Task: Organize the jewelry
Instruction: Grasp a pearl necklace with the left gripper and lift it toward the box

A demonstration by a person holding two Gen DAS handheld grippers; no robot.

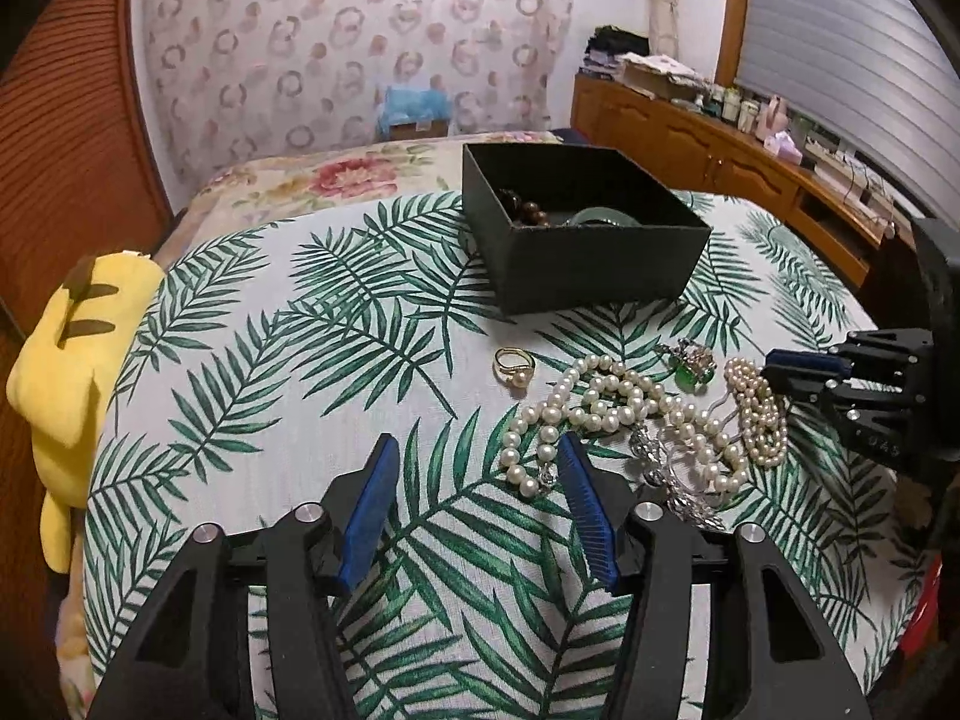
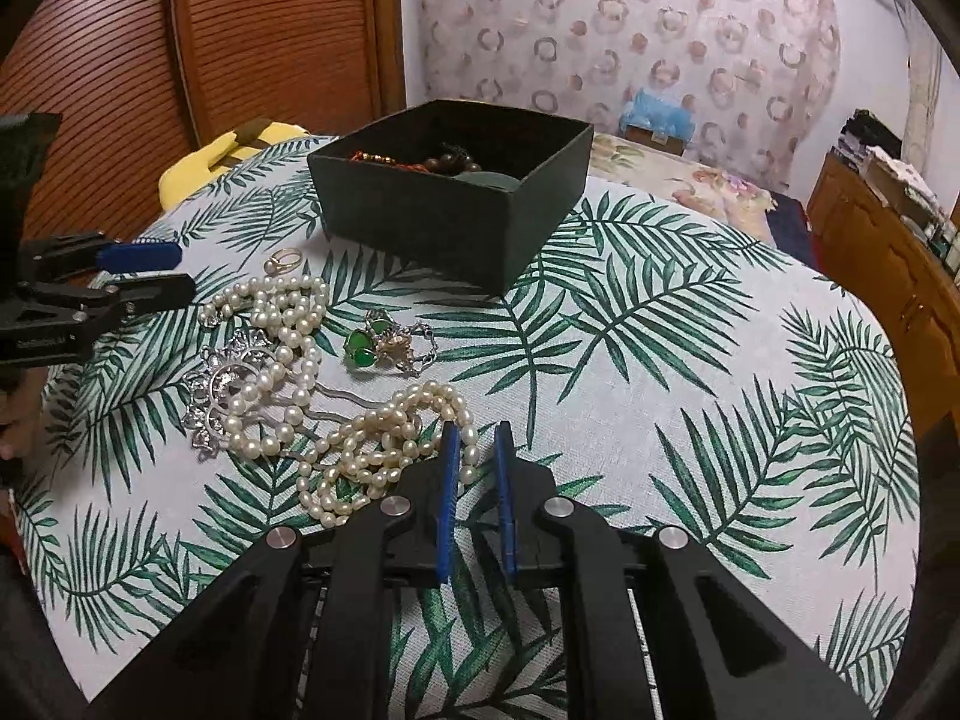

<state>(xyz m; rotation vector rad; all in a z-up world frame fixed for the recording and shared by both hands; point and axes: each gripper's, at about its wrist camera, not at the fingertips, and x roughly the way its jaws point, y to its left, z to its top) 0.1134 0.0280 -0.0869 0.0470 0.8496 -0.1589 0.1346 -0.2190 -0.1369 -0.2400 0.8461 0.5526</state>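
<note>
Left gripper (image 1: 477,456) sits half open over the leaf-print worktop (image 1: 252,372), nothing between its blue pads, right pad tip just beside the big pearl necklace (image 1: 591,405). Right gripper (image 2: 478,441) is nearly closed, holding nothing, left finger touching or just over the small-pearl strand (image 2: 384,450). Silver brooch (image 2: 219,390) lies tangled under the big pearls. Green-stone piece (image 2: 375,342) and gold ring (image 1: 514,363) lie loose near the black box (image 1: 576,228), which holds dark beads and a pale bangle.

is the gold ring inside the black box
No, the gold ring lies on the leaf-print cloth in front of the black box.
</note>
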